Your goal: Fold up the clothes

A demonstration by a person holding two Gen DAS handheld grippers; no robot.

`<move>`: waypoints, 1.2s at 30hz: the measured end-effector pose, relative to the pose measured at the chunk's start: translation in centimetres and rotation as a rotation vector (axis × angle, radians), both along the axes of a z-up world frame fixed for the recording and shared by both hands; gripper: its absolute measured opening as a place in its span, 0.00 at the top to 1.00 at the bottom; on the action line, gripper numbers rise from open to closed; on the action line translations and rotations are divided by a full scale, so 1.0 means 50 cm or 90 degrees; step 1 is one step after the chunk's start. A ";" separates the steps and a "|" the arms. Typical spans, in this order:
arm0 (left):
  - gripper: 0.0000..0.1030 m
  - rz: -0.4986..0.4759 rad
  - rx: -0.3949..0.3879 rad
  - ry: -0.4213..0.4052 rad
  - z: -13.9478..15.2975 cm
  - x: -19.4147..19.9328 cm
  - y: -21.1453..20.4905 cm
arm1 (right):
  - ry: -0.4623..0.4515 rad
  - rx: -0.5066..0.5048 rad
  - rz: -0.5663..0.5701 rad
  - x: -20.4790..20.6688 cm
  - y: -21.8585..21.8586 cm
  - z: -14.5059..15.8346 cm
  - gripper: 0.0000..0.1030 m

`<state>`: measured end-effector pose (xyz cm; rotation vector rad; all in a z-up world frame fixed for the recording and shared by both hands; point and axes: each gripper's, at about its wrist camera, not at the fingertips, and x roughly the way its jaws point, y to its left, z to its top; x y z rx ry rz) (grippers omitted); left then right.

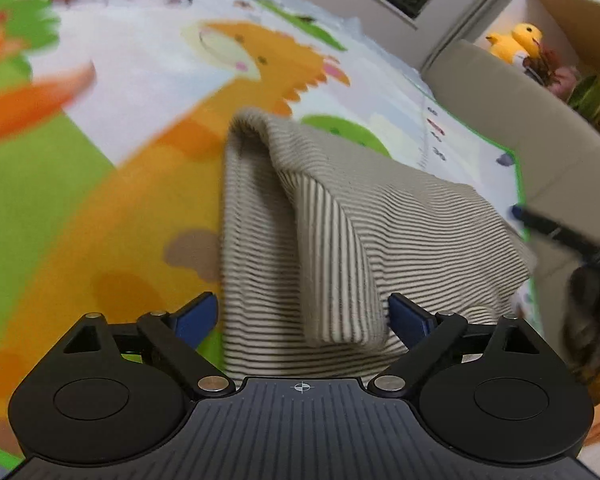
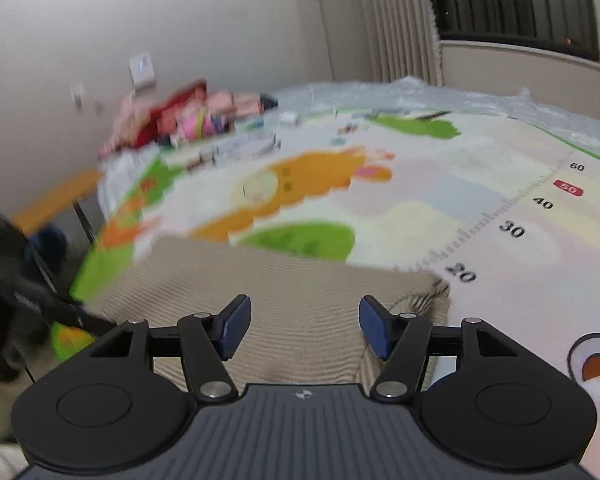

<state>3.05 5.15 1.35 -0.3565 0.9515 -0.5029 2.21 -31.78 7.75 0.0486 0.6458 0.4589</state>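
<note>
Striped cloth lies folded on the play mat, near the mat's edge, with one flap draped over the top. Left gripper has its fingers spread wide, the cloth's near end between them, nothing pinched. Right gripper is also released, fingers apart above the cloth. Both views are motion-blurred. Plush duck sits in a box off the mat.

light: even, indoor | blur: heavy motion smear | edges: fisheye-bent
</note>
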 end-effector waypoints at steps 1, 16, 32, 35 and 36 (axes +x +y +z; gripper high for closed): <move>0.12 -0.002 -0.002 0.002 -0.005 0.006 -0.006 | 0.004 0.005 0.006 0.000 0.007 -0.006 0.41; 0.49 0.041 -0.002 -0.120 0.045 0.184 -0.035 | -0.072 -0.203 0.260 0.012 0.334 -0.093 0.26; 0.23 0.073 -0.011 -0.170 0.082 0.179 0.034 | -0.053 -0.226 -0.001 0.331 0.354 -0.097 0.65; 0.22 0.067 -0.025 -0.153 0.067 0.171 0.033 | -0.018 -0.160 -0.046 0.374 0.329 -0.092 0.62; 0.21 0.064 -0.026 -0.149 0.062 0.169 0.031 | -0.005 -0.135 -0.056 0.384 0.319 -0.090 0.59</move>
